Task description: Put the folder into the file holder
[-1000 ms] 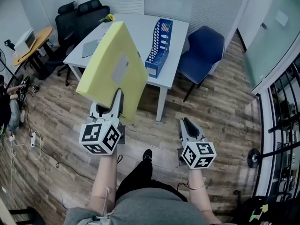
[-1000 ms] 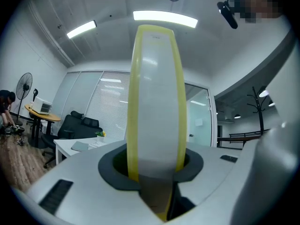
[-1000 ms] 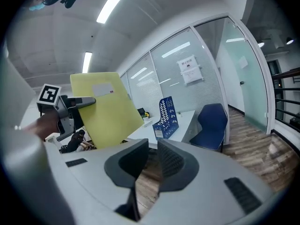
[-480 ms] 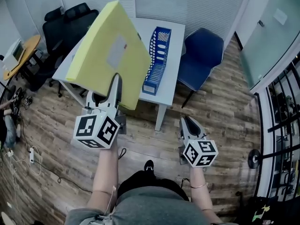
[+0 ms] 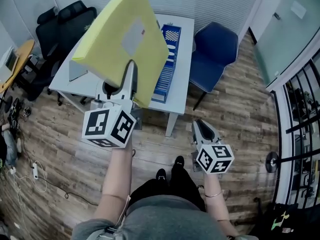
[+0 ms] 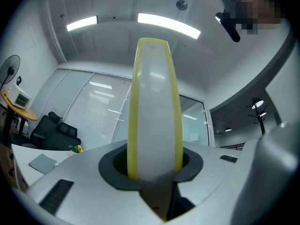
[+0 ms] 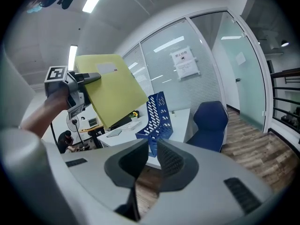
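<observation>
- Folder [image 5: 122,39]: thick, yellow, pale label on its cover; tilted in the air over the white table [image 5: 186,26], left gripper [image 5: 130,71] clamped on its lower edge.
- Blue file holder [image 5: 167,59] upright on the table, partly behind the folder; blue chair [image 5: 215,46] alongside.
- Right gripper [image 5: 202,128]: jaws together, empty.
- Folder higher and nearer the table than a second ago.

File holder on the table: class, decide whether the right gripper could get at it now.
Probably, after moving closer: the right gripper is empty, and only open floor lies between it and the file holder on the table.
</observation>
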